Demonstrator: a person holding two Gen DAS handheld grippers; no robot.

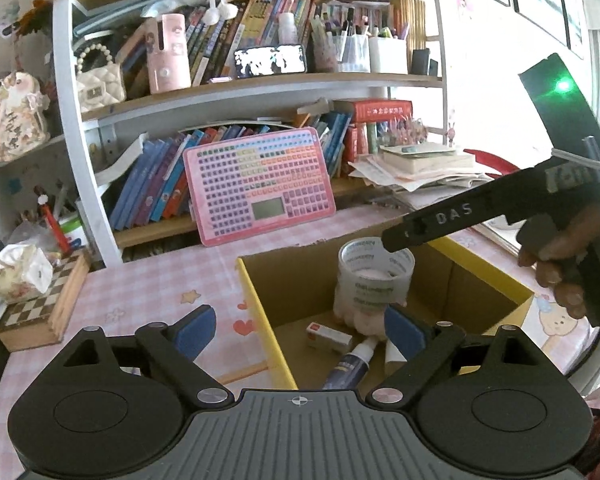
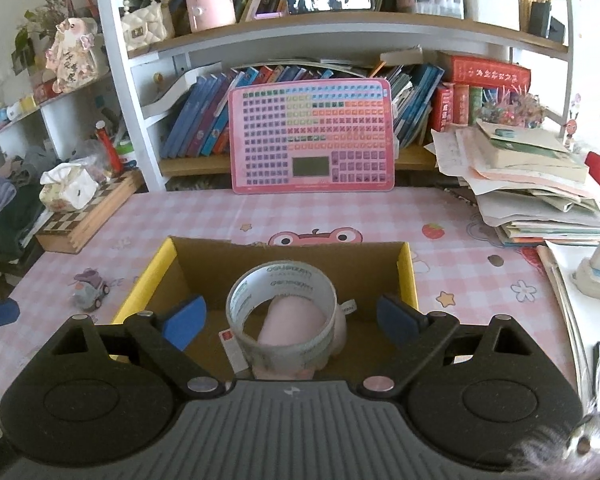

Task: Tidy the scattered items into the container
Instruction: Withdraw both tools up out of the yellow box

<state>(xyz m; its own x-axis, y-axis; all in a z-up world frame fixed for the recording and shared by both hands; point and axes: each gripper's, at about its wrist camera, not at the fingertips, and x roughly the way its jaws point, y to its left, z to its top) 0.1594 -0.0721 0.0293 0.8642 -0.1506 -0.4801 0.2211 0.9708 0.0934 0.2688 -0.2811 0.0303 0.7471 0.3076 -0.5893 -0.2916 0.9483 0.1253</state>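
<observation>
Cardboard box (image 2: 288,254) near the desk's front edge holds the tape roll (image 2: 281,312), so both the left gripper (image 1: 300,330) and right gripper (image 2: 290,322) hang above it, jaws released and empty.

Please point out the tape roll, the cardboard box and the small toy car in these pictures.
tape roll (image 2: 281,354): right wrist view, outer front band.
cardboard box (image 2: 407,276): right wrist view, yellow right rim.
toy car (image 2: 89,290): right wrist view, its body.

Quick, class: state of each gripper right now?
Left gripper: open, holding nothing.
Right gripper: open, holding nothing, above the tape roll.
</observation>
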